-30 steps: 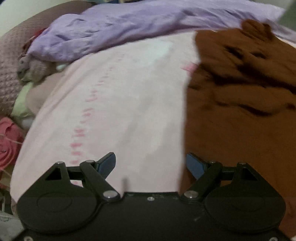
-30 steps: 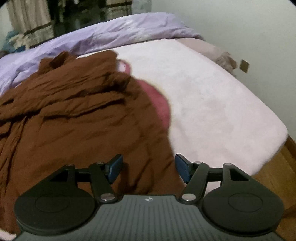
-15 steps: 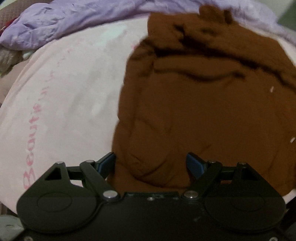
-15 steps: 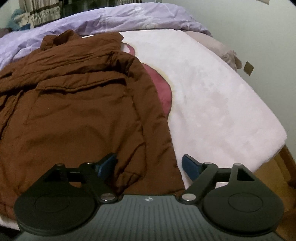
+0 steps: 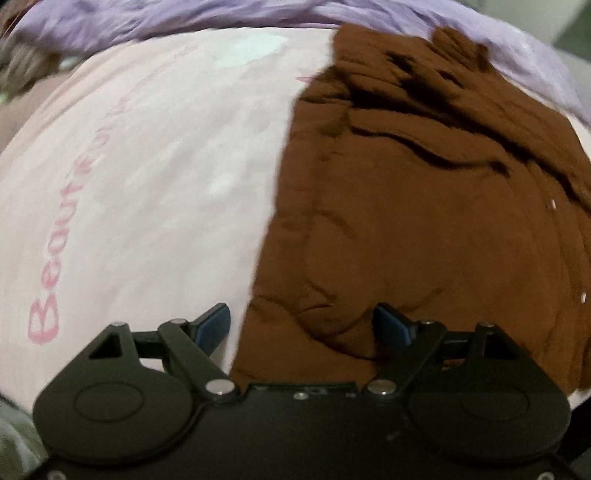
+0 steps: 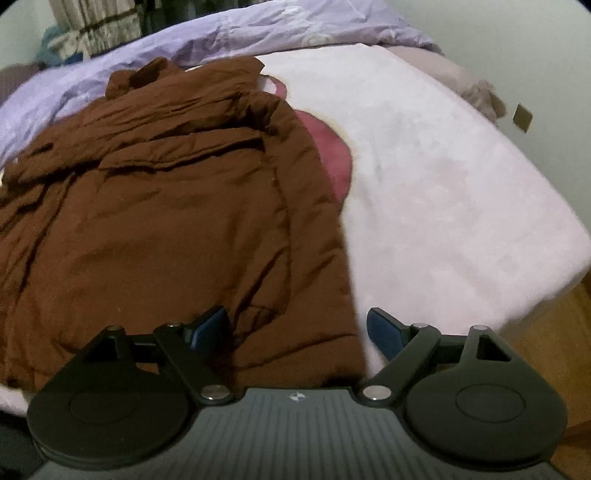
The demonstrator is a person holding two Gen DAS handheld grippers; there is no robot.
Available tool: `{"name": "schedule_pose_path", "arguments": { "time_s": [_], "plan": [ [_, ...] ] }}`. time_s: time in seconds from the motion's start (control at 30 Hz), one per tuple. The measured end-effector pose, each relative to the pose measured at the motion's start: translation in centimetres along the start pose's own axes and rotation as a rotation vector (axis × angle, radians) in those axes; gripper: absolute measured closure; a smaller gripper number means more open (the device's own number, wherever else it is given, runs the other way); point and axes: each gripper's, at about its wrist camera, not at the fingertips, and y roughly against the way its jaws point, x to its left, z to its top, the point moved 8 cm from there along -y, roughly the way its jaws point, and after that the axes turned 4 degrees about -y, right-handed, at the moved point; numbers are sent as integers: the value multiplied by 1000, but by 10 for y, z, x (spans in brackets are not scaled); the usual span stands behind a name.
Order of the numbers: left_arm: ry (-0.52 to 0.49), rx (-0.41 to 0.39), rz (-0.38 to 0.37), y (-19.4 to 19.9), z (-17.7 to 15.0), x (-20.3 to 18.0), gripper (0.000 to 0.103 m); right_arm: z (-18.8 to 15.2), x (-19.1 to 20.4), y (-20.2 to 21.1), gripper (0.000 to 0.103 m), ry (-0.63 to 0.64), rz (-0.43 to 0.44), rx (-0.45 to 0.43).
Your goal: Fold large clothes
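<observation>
A large brown jacket [image 5: 406,221] lies spread on a pale pink blanket [image 5: 147,184], collar at the far end. My left gripper [image 5: 301,314] hovers open over the jacket's near left hem corner, and the cloth's edge runs between its blue pads without touching them. In the right wrist view the same jacket [image 6: 166,221] fills the left half. My right gripper [image 6: 295,317] is over the near right hem corner, its jaws opening. The jacket's right edge lies under the gap, and the pads do not press on it.
A crumpled lilac duvet [image 6: 258,33] is bunched along the far side of the bed. A dark pink patch [image 6: 332,147] shows beside the jacket. The blanket [image 6: 443,184] ends at the right in a drop to a wooden floor [image 6: 546,350]. Pink lettering [image 5: 48,306] runs down the blanket's left.
The right gripper's jaws have spread wider, and it has come in lower over the jacket's right hem. The left view has swung from bare blanket onto the jacket's left hem edge.
</observation>
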Motion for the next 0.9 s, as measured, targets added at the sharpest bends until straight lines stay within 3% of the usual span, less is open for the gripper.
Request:
{"name": "schedule_pose_path", "arguments": {
  "time_s": [0.07, 0.13, 0.23, 0.27, 0.33, 0.43, 0.53, 0.7, 0.73, 0.77, 0.8, 0.83, 0.9],
  "plan": [
    [-52, -2, -4, 0, 0, -9, 16, 0, 5, -2, 2, 13, -10, -7],
    [-46, 12, -35, 0, 2, -11, 18, 0, 7, 1, 22, 8, 6, -6],
    [-63, 35, -157, 9, 0, -23, 19, 2, 6, 13, 41, -16, 58, -17],
    [-88, 27, -173, 11, 0, -28, 19, 2, 5, 15, 42, -33, 85, -17],
    [-125, 35, -126, 6, -2, -31, 17, 0, 3, 16, 38, -51, 114, -16],
    [-117, 19, -101, 2, 0, -33, 15, -4, 3, 10, 23, -25, 90, -4],
    [-95, 14, -110, 3, 0, -31, 15, -6, 11, 10, 15, 33, 56, 18],
    [-66, -15, -99, 4, 1, -28, 22, -7, 7, 12, 16, -19, 69, 23],
    [-75, -22, -83, 5, 2, -29, 29, -6, 6, 13, 43, -54, 76, 18],
    [-74, -30, -70, 7, 2, -29, 47, -4, 5, 14, 73, -95, 79, 3],
    [-69, -35, -73, 10, 3, -29, 59, -2, 6, 17, 83, -147, 102, -6],
    [-54, -37, -94, 15, 6, -31, 83, 1, 9, 22, 86, -177, 138, -28],
    [-43, -50, -80, 24, 13, -35, 89, 9, 20, 31, 86, -137, 147, -64]
  ]
}}
